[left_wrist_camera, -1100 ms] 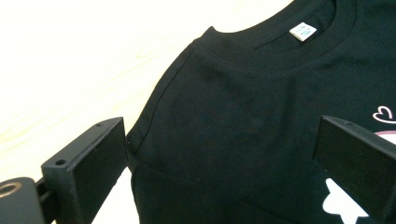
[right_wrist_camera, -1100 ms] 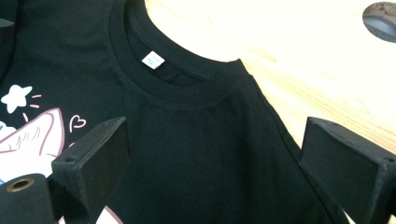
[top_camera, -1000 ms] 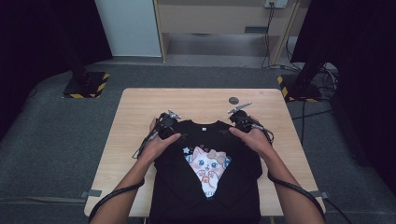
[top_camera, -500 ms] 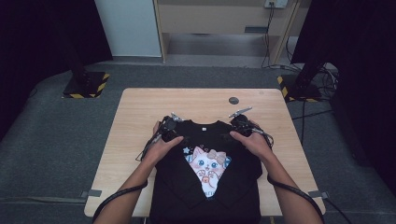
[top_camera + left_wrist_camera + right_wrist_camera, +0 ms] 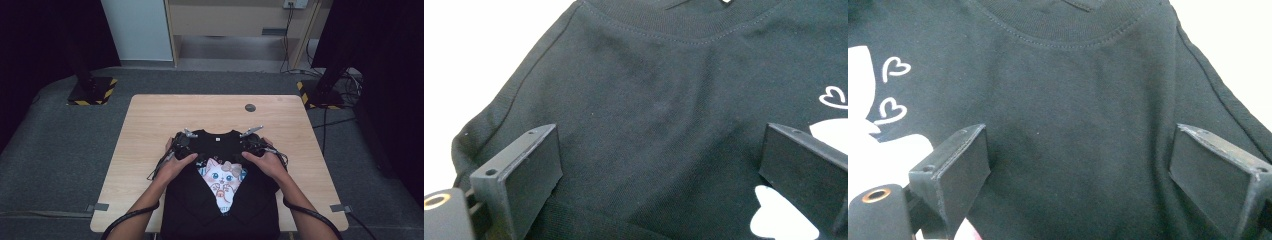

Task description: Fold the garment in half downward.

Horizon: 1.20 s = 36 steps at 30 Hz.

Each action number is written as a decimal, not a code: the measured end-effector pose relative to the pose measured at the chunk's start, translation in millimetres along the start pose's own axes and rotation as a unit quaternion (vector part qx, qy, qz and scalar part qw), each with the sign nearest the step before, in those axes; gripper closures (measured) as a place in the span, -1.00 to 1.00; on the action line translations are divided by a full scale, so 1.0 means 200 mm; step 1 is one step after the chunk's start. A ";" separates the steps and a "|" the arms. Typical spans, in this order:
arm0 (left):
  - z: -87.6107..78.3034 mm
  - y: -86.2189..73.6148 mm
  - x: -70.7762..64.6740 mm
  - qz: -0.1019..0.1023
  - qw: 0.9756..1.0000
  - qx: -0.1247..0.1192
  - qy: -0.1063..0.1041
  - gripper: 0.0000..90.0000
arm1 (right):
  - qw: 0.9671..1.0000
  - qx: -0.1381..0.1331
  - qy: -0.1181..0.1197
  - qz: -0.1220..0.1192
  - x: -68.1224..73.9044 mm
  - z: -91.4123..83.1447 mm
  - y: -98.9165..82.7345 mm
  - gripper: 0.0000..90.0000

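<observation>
Desk [image 5: 150, 130]: black shirt [image 5: 220, 210] lies flat at the near edge, collar toward the middle. Left gripper [image 5: 181, 145], jaws wide apart, over the left shoulder cloth. Right gripper [image 5: 254, 142], jaws equally spread, over the right shoulder; nothing clamped.

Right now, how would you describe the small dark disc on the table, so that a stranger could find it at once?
Start from the wooden table. A black shirt with a cat print lies at its near edge, under both grippers. Beyond the shirt's collar, close to the far edge and right of the middle, sits the disc: small, round and dark grey, alone on bare wood.
</observation>
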<state>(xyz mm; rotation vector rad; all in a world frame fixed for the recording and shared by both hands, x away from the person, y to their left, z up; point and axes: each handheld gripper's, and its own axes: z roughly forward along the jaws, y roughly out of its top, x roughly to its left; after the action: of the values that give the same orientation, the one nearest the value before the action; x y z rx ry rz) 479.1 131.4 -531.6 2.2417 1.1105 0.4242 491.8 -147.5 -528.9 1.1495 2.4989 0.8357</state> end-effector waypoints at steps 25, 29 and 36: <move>-0.09 0.17 0.04 0.020 1.000 -0.008 0.017 -0.94 | 1.000 -0.014 -0.004 0.018 -0.09 -0.12 0.15 -0.82; -0.08 0.17 0.08 0.011 1.000 -0.006 0.021 -0.93 | 1.000 -0.009 -0.006 0.021 -0.11 -0.09 0.15 -0.80; -0.02 0.18 0.14 0.010 1.000 0.008 0.026 -0.92 | 1.000 0.010 -0.005 0.022 -0.14 -0.01 0.17 -0.76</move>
<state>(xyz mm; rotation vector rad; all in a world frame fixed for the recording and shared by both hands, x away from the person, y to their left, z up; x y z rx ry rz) 515.6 137.4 -504.8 2.2691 1.1217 0.4863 529.0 -152.8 -506.6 1.2151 2.4870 0.8162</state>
